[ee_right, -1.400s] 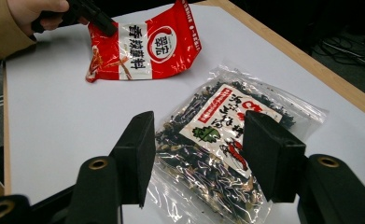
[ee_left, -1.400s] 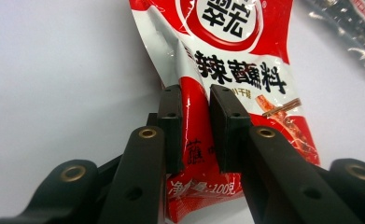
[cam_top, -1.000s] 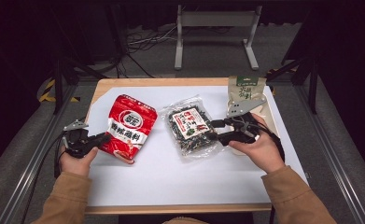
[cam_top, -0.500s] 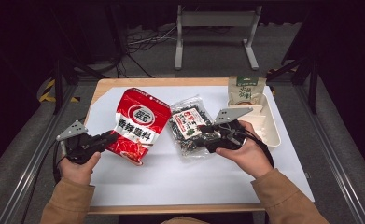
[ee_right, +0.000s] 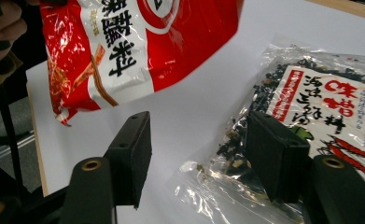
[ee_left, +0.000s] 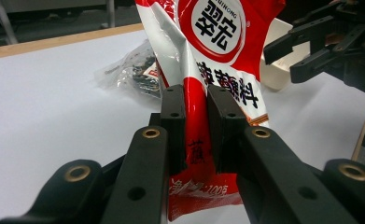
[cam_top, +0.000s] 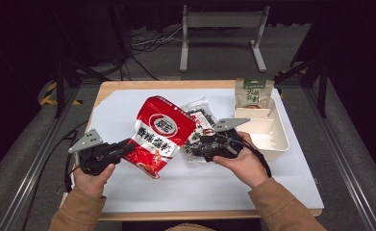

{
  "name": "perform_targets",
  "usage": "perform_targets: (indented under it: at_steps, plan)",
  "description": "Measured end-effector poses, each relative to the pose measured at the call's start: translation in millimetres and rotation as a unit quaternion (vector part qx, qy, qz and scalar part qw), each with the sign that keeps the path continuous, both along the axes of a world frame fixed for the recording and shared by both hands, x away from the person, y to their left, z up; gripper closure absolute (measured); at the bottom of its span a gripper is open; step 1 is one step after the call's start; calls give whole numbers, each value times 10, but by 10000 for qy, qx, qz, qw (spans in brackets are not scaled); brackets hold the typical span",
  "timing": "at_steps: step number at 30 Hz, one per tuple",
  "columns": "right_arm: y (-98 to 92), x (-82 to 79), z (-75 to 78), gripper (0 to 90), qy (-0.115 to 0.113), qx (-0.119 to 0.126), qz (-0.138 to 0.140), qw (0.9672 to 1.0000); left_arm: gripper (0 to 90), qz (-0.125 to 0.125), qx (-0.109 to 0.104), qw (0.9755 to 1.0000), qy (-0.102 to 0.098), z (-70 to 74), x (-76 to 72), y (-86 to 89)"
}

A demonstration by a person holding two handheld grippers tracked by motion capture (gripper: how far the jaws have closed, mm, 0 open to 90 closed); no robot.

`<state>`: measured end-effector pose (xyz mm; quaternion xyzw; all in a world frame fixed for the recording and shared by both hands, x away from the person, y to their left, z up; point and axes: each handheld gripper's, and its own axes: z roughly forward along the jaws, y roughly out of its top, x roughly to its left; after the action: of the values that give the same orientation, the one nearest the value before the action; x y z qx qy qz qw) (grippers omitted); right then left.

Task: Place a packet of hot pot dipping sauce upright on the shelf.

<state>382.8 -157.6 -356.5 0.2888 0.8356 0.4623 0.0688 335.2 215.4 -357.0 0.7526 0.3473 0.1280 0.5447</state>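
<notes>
Red and glossy, the seasoning pouch (cam_top: 163,135) hung tilted above the white sheet (cam_top: 128,108) near the table's centre, its lower edge pinched in our left gripper (cam_top: 120,149), whose pads were clamped tight on the film. We judged it light, limp and slippery, best taken by a flat seam rather than its slack middle. At about three o'clock from it lay the clear seaweed packet (cam_top: 198,129), crinkly and easily crushed, flat on the sheet. Our right gripper (cam_top: 198,144) hovered over that packet's near corner; its jaws had just been opening and stood well apart, one on each side of the corner, pressing nothing. Farther out, at two o'clock, sat the cream tray (cam_top: 278,139) with a green packet (cam_top: 253,92) propped at its far end.
</notes>
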Motion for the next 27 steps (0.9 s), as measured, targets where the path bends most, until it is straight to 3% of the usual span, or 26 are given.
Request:
perform_targets:
  at_steps: [8,10,15,17,20,21,22,25,27]
  plan:
    - [127,-11,-124,423,163,294,64,9994,781,-154,-24,9999,-53,17,-44,-50]
    - [167,-15,-149,420,222,508,148,9984,781,-191,-11,9998,-77,10,-42,-58]
    - [242,-19,-196,413,284,703,187,9969,782,-215,-64,9997,-59,17,-68,-74]
    - [267,-21,-214,413,293,772,212,9964,782,-216,-24,9997,-144,19,-71,-78]
    - [302,-32,-227,424,337,910,294,9948,781,-299,-89,9994,-125,7,-68,-83]
    - [321,-43,-229,432,343,1055,358,9932,781,-319,-139,9994,-91,1,-72,-93]
    - [343,-61,-224,449,319,1165,372,9920,782,-334,-122,9993,-117,2,-75,-101]
    - [364,-76,-205,551,218,1130,400,9926,781,-347,-99,9992,-170,8,-88,-110]
    - [352,-73,-188,685,213,1149,430,9922,781,-336,-138,9992,-141,-3,-84,-110]
